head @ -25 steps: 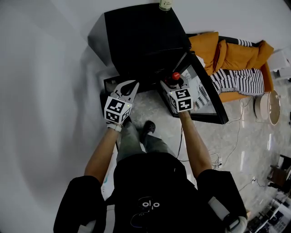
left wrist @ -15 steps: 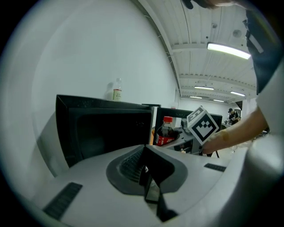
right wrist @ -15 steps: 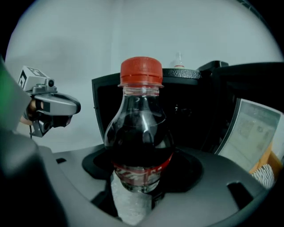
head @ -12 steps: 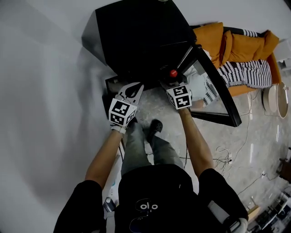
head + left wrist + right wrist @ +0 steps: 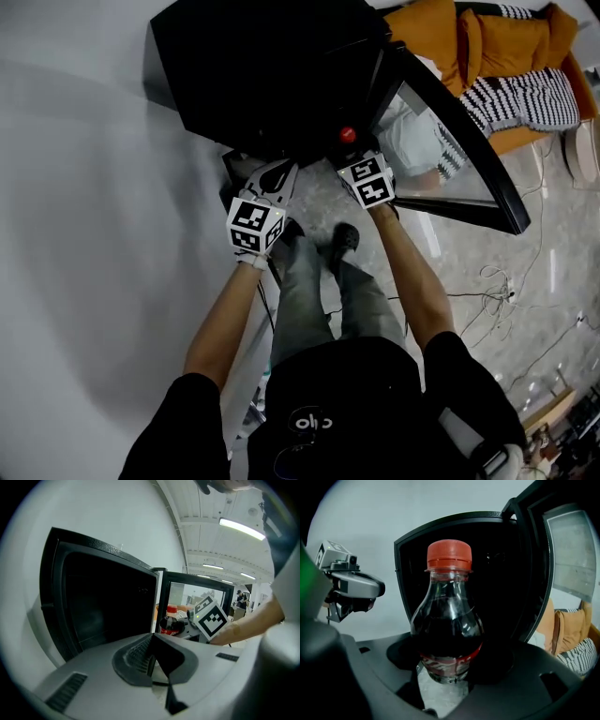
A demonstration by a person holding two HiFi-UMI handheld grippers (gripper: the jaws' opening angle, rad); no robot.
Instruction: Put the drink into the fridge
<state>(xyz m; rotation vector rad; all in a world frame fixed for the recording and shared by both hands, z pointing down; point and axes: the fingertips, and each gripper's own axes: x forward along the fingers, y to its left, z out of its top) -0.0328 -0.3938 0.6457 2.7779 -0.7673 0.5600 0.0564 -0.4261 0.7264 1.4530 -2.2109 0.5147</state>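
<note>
Red-capped cola bottle (image 5: 447, 620) upright before open black fridge (image 5: 272, 75).

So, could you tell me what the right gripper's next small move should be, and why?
Probably ease the right gripper forward into the fridge: its jaws are shut on the drink bottle, held upright, the door stands open, and the dark interior lies straight ahead. The left gripper is shut, empty.

Evenly lit, sharp, with dark fisheye-warped edges
</note>
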